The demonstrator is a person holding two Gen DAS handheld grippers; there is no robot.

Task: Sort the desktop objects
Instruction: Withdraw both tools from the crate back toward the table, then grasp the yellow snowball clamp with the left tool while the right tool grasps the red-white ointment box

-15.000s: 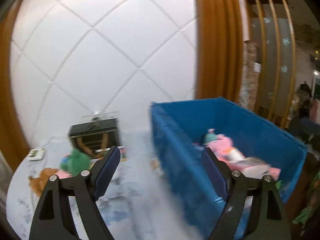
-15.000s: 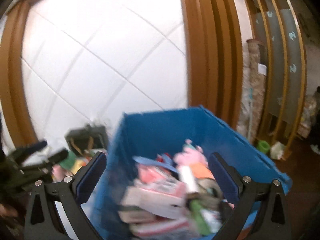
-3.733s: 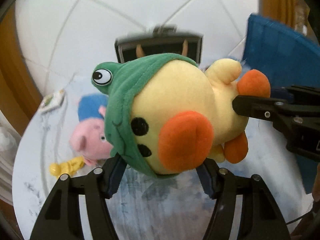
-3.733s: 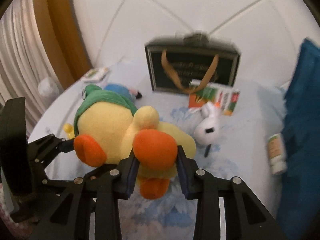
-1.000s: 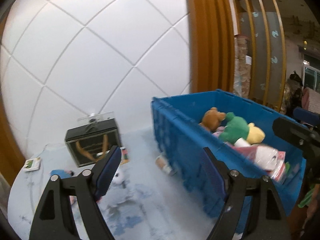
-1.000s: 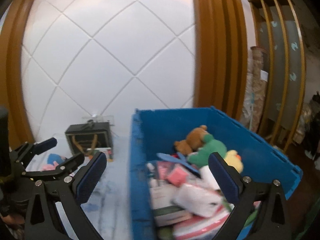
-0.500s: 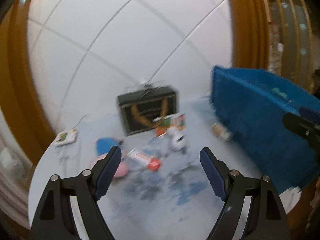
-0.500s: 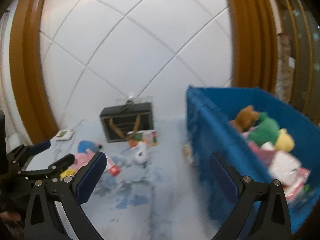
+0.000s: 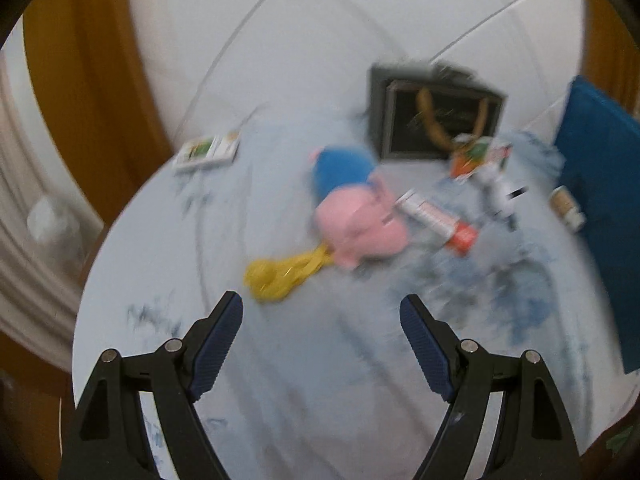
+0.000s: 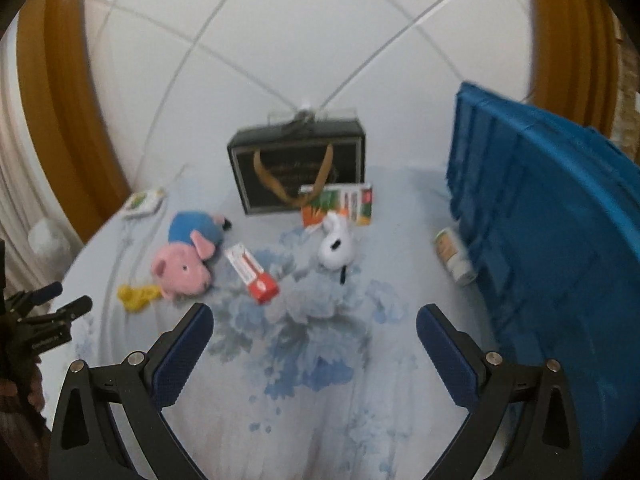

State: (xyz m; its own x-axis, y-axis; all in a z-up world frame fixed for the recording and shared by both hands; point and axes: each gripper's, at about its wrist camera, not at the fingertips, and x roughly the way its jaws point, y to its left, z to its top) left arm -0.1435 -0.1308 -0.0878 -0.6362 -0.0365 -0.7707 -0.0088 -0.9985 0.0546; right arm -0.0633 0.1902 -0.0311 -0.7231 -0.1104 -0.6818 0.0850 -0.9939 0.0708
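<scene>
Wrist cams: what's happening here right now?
Someone is clearing a table into a blue bin. Both the left gripper and right gripper are open and empty above the tablecloth. On the table: a pink pig plush, a yellow toy, a red-and-white box, a white toy, a small bottle against the bin and a black gift bag. The left points toward the pig.

Backdrop beyond the sorting area

A white quilted wall panel (image 10: 280, 40) with diagonal seams rises at the far side, framed by orange-brown wooden trim (image 10: 60, 92) on the left and right; pale pleated curtain (image 9: 24, 216) hangs at far left.
</scene>
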